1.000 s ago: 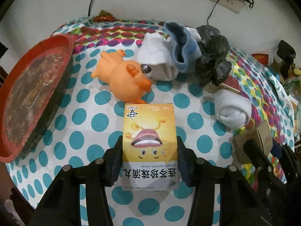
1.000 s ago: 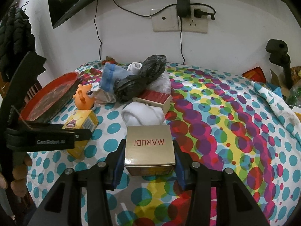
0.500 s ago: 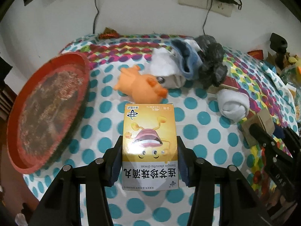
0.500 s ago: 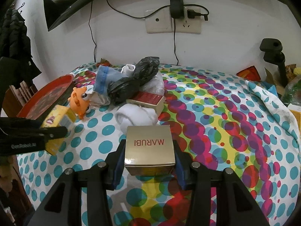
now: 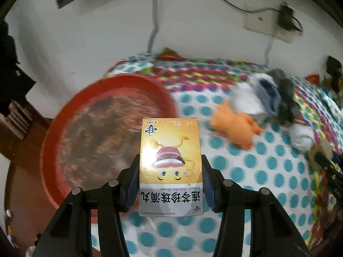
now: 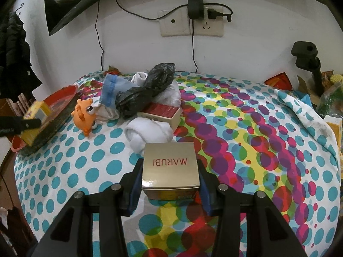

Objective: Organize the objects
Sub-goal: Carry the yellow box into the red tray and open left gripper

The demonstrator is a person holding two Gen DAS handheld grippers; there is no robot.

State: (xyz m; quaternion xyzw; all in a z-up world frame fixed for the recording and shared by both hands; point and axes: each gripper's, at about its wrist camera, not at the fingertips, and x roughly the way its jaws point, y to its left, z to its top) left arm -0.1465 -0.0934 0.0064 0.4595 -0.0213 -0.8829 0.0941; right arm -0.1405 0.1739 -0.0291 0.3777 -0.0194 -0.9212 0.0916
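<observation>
My left gripper (image 5: 170, 171) is shut on a yellow medicine box (image 5: 170, 165), held in the air over the near right rim of the round red tray (image 5: 64, 128). From the right wrist view the same yellow medicine box (image 6: 37, 115) hangs above the red tray (image 6: 64, 94) at the table's left edge. My right gripper (image 6: 170, 175) is shut on a gold box (image 6: 170, 169) printed MARUBI, just above the dotted tablecloth (image 6: 235, 128).
An orange toy fish (image 6: 84, 115), a rolled white sock (image 6: 148, 132), a red-topped box (image 6: 163, 111), black plastic bags (image 6: 148, 90) and a folded blue cloth (image 6: 111, 90) crowd the middle. A wall socket with cables (image 6: 193, 21) is behind. Clutter lines the right edge.
The left gripper carried the yellow medicine box up and to the left, from above the tablecloth to over the red tray. The right gripper with the gold box stayed put.
</observation>
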